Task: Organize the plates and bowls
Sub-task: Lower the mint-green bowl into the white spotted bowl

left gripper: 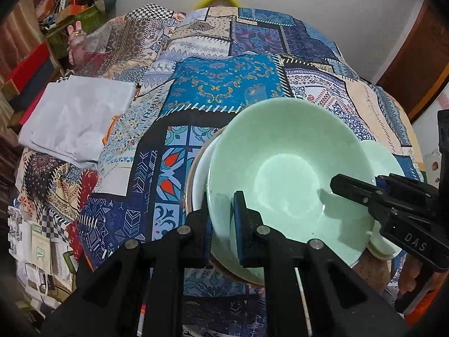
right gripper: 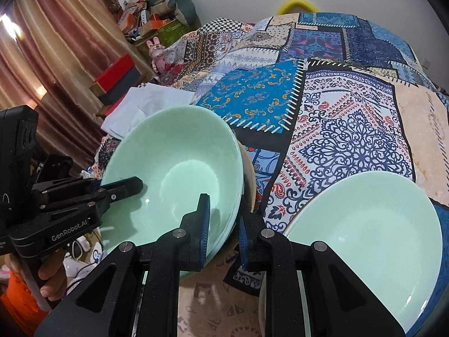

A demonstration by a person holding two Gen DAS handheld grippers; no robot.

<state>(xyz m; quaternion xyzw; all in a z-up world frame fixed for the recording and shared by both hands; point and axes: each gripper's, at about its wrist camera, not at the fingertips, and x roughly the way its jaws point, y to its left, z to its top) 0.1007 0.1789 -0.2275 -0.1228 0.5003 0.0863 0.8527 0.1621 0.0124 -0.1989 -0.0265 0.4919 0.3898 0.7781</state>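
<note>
A shiny pale green bowl sits tilted on other dishes on the patchwork cloth table. The left gripper pinches the bowl's near rim, one blue pad inside and one outside. The right gripper has its pads on both sides of the other rim, and a flat pale green plate lies just beside it.
</note>
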